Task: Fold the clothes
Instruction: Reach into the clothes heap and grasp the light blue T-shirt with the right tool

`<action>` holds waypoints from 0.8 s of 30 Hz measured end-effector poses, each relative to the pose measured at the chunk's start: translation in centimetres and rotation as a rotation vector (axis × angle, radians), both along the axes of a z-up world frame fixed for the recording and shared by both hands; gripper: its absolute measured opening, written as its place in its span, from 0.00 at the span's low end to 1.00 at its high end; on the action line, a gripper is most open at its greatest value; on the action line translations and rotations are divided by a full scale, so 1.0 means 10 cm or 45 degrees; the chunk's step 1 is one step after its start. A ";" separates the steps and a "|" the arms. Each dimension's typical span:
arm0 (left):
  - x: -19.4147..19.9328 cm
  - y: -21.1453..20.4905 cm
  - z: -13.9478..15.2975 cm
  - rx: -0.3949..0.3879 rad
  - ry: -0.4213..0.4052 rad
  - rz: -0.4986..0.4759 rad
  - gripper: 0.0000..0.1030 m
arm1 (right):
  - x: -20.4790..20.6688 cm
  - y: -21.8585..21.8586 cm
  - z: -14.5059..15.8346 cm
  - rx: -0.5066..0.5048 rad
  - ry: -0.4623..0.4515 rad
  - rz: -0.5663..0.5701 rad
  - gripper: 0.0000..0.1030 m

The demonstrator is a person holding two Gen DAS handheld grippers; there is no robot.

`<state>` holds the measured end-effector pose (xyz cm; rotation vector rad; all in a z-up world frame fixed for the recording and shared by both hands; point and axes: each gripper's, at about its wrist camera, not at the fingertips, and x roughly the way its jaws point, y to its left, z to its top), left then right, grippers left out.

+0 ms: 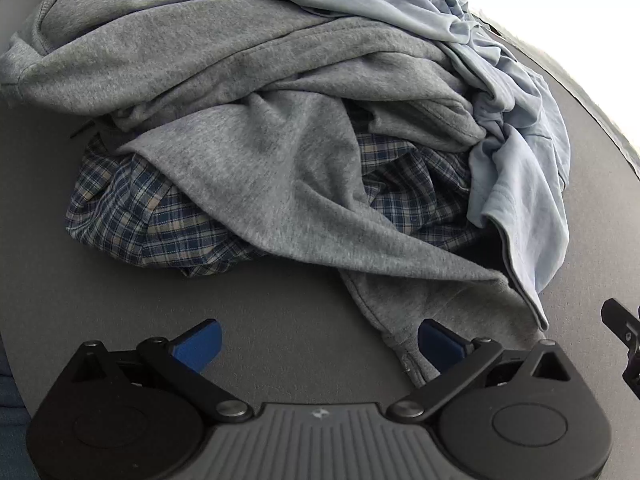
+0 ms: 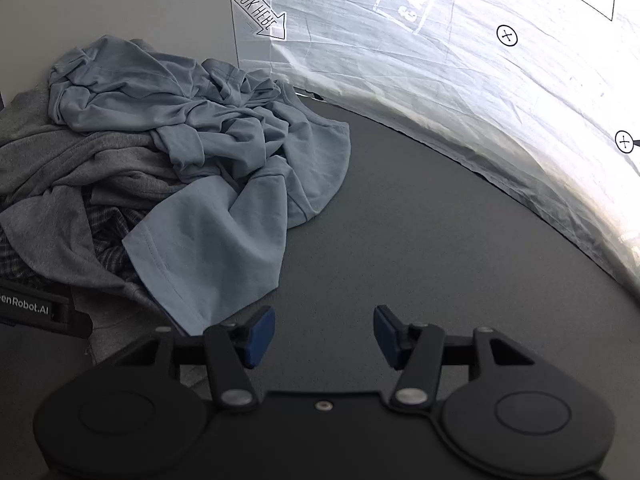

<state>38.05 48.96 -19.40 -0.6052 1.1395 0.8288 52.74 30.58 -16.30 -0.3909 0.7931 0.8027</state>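
Note:
A heap of clothes lies on the dark grey table (image 1: pixel 280 320). A grey sweatshirt (image 1: pixel 224 92) is draped over a blue plaid shirt (image 1: pixel 132 216), and a light blue T-shirt (image 1: pixel 516 152) lies on the right of the heap. My left gripper (image 1: pixel 318 344) is open and empty just before the heap, its right fingertip at the sweatshirt's near hem (image 1: pixel 404 336). In the right wrist view my right gripper (image 2: pixel 324 336) is open and empty over bare table, right of the T-shirt (image 2: pixel 208 184) and sweatshirt (image 2: pixel 60 168).
A bright white plastic sheet (image 2: pixel 460 80) with printed arrows and cross marks stands along the table's far right edge. A pale wall (image 2: pixel 120 0) is behind the heap. Part of the left gripper body (image 2: pixel 36 308) shows at the left of the right wrist view.

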 end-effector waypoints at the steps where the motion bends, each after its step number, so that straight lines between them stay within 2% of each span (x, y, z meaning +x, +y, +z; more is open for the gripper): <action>1: 0.00 0.04 -0.01 -0.008 -0.001 0.016 1.00 | 0.01 0.06 -0.02 0.020 0.016 0.023 0.48; 4: -0.01 0.15 -0.06 -0.034 0.000 0.066 1.00 | 0.01 0.22 -0.06 0.086 0.073 0.059 0.46; 7: -0.03 0.26 -0.13 -0.060 0.027 0.111 1.00 | -0.04 0.34 -0.07 0.129 0.083 0.090 0.45; 10: -0.05 0.32 -0.18 -0.079 0.033 0.132 1.00 | -0.07 0.42 -0.11 0.134 0.102 0.060 0.44; 13: -0.04 0.32 -0.19 -0.058 0.044 0.118 1.00 | -0.03 0.49 -0.16 0.124 0.109 0.009 0.44; 18: -0.05 0.33 -0.21 -0.049 0.038 0.122 1.00 | 0.11 0.61 -0.25 0.096 0.084 0.009 0.51; 20: -0.05 0.34 -0.22 -0.047 0.036 0.125 1.00 | 0.17 0.67 -0.28 0.083 0.095 0.014 0.62; 24: -0.05 0.30 -0.24 -0.036 0.033 0.132 1.00 | 0.28 0.72 -0.39 0.090 0.195 0.000 0.62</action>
